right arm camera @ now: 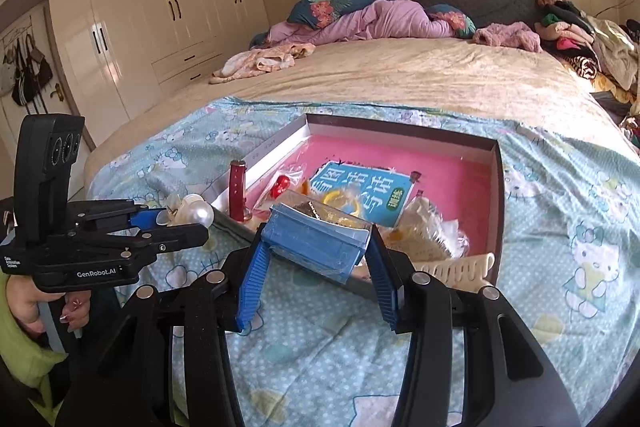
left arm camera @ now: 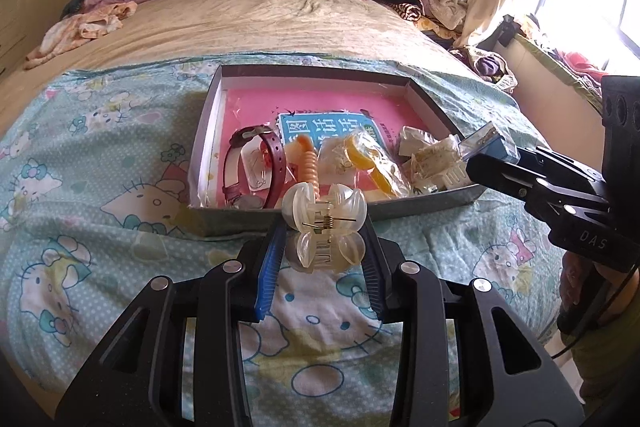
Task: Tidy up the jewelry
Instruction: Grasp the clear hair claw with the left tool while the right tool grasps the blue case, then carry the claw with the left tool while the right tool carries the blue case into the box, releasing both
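Observation:
My left gripper [left arm camera: 325,227] is shut on a clear pearl-knobbed hair claw clip [left arm camera: 324,215], held just in front of the grey box's near wall [left arm camera: 420,207]. It also shows in the right wrist view [right arm camera: 192,213]. My right gripper [right arm camera: 318,233] is shut on a small blue-and-clear plastic case [right arm camera: 316,239] over the box's near edge; the case also shows in the left wrist view [left arm camera: 486,141]. Inside the pink-lined box lie a maroon watch [left arm camera: 256,167], an orange coil hair tie [left arm camera: 310,163], a yellow ring in a bag [left arm camera: 360,155], bagged trinkets and a cream comb [right arm camera: 460,269].
The box sits on a Hello Kitty quilt [left arm camera: 100,195] spread on a bed. A blue booklet [right arm camera: 360,195] lies in the box. Rumpled bedding and clothes are piled at the headboard and right side. Wardrobes [right arm camera: 160,7] stand at left, a window at right.

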The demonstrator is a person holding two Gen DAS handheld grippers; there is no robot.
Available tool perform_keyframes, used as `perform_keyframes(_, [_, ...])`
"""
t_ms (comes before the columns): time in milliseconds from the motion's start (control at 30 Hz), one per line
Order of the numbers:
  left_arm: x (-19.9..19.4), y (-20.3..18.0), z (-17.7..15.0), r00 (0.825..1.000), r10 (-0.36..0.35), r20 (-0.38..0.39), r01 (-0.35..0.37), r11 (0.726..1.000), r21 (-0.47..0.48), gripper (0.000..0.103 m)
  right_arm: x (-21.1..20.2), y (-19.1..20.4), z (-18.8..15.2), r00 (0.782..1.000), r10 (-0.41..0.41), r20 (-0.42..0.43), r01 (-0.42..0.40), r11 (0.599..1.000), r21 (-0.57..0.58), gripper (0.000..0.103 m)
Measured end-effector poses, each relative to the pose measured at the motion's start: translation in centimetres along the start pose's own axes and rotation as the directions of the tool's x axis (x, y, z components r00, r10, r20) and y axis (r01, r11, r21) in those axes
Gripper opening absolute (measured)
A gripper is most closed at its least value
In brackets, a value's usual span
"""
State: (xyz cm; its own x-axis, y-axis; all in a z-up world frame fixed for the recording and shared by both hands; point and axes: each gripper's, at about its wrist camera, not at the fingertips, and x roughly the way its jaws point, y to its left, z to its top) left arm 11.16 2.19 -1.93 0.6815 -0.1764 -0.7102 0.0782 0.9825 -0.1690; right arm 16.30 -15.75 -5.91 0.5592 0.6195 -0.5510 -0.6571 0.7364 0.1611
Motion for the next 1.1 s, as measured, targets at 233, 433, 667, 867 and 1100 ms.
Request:
perform_keyframes(233, [0.9, -0.7, 1.4, 1.0, 0.001, 0.003, -0.001, 1.0, 0.02, 0.028, -0.2, -0.7, 1.5, 0.999, -0.028, 0.034, 0.029, 1.0, -0.009, 0.046])
perform_keyframes(433, [2.0, -1.2, 2.2, 1.0, 0.001, -0.003, -0.001, 1.0, 0.027, 0.028, 0.2, -1.4, 2.2, 0.998, -0.047, 0.048, 0.047, 0.999, -0.008, 0.046])
perform_keyframes(667, [3.0, -1.6, 3.0, 1.0, -0.007, -0.01, 0.008, 0.999, 0.033, 0.028, 0.6, -2.2, 2.8, 0.997, -0.061, 0.057, 0.061, 0.998, -0.003, 0.046])
perform_keyframes(867, [3.9, -2.0, 3.6, 1.0, -0.017, -0.015, 0.018, 0.999, 0.041, 0.028, 0.7, -2.8, 3.2, 0.995, -0.071, 0.067, 0.071, 0.997, 0.003, 0.046])
perform_keyframes(1100, [5.4, -2.1, 4.0, 0.999, -0.007, -0.035, 0.008, 0.999, 0.04, 0.028, 2.1, -3.3, 2.9, 0.997, -0.077, 0.029, 0.077, 0.997, 0.011, 0.046])
